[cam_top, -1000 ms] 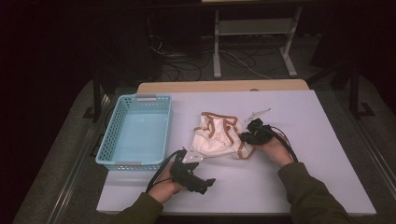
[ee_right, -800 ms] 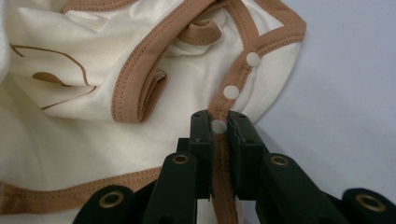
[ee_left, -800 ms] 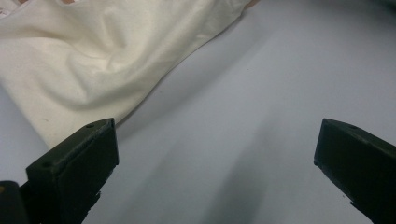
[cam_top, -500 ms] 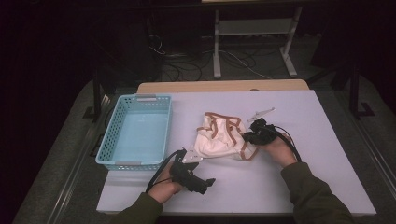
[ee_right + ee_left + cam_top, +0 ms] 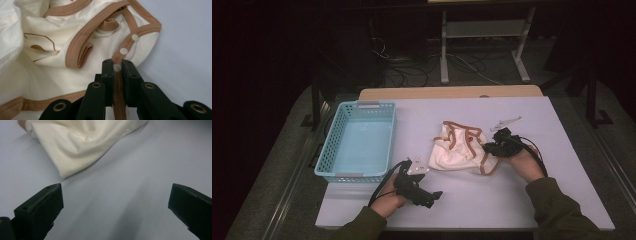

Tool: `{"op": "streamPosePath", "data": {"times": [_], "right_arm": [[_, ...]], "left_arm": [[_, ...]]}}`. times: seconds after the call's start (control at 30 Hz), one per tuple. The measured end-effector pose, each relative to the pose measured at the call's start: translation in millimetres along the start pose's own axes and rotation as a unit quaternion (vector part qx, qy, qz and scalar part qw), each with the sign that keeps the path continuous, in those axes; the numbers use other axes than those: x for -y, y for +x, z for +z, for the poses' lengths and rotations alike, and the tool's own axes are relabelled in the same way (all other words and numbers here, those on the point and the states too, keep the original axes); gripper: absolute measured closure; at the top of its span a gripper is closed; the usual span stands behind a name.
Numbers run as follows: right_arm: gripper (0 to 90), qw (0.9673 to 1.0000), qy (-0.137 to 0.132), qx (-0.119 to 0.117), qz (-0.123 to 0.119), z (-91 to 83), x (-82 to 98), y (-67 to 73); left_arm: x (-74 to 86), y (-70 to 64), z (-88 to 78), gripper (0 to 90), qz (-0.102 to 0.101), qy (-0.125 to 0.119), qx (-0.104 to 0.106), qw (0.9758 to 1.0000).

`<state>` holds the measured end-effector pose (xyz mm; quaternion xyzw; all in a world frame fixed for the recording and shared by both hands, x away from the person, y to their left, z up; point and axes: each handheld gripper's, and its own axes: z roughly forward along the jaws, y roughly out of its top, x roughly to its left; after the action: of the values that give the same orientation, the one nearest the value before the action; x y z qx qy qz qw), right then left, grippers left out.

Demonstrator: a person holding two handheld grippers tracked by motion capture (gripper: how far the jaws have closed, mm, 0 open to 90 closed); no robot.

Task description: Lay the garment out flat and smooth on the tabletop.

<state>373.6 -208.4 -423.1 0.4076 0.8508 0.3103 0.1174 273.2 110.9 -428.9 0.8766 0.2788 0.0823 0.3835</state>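
Since the earlier frame our right gripper (image 5: 493, 146) has dragged the cream garment (image 5: 457, 149) slightly toward the table's right side, while our left gripper (image 5: 432, 196) has stayed put. From the high view we see the garment at mid-table, right of the blue basket (image 5: 357, 142), its length running from our right gripper back toward the basket. In the left gripper view our jaws stand wide apart, the garment's corner (image 5: 75, 157) just ahead. In the right gripper view we are clenched on the brown snap-trimmed edge (image 5: 117, 68).
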Motion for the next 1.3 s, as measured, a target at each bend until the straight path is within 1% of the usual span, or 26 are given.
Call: {"op": "streamPosePath", "data": {"times": [0.27, 0.47, 0.5, 0.53, 0.77, 1.07, 1.3], "right_arm": [[80.0, 0.9999, 0.000, 0.003, 0.010, -17.4, 15.2, -10.2], [80.0, 0.9998, 0.000, 0.013, 0.016, -29.7, 27.2, -18.4], [80.0, 0.9997, 0.001, 0.014, 0.021, -31.3, 28.6, -18.9], [80.0, 0.9997, 0.000, 0.015, 0.020, -32.9, 30.9, -20.6], [80.0, 0.9991, 0.004, 0.025, 0.034, -44.0, 44.7, -30.2], [79.9, 0.9982, 0.014, 0.033, 0.049, -49.6, 59.3, -42.0], [79.6, 0.9978, 0.020, 0.031, 0.055, -48.8, 63.1, -45.6]], "left_arm": [[0.0, -0.1, 0.3, 0.0, 0.002, 0.001, 0.001, 1.0000], [-0.1, -0.2, 0.3, 0.0, 0.002, 0.001, 0.001, 1.0000], [-0.1, -0.3, 0.3, 0.0, 0.002, 0.001, 0.001, 1.0000], [-0.1, -0.3, 0.3, 0.0, 0.002, 0.001, 0.001, 1.0000], [-0.1, -0.7, 0.7, 0.0, 0.003, 0.003, 0.000, 1.0000], [-0.1, -0.8, 0.7, 0.0, 0.003, 0.004, 0.001, 1.0000], [-0.2, -0.8, 0.5, 0.0, 0.003, 0.004, 0.001, 1.0000]]}}
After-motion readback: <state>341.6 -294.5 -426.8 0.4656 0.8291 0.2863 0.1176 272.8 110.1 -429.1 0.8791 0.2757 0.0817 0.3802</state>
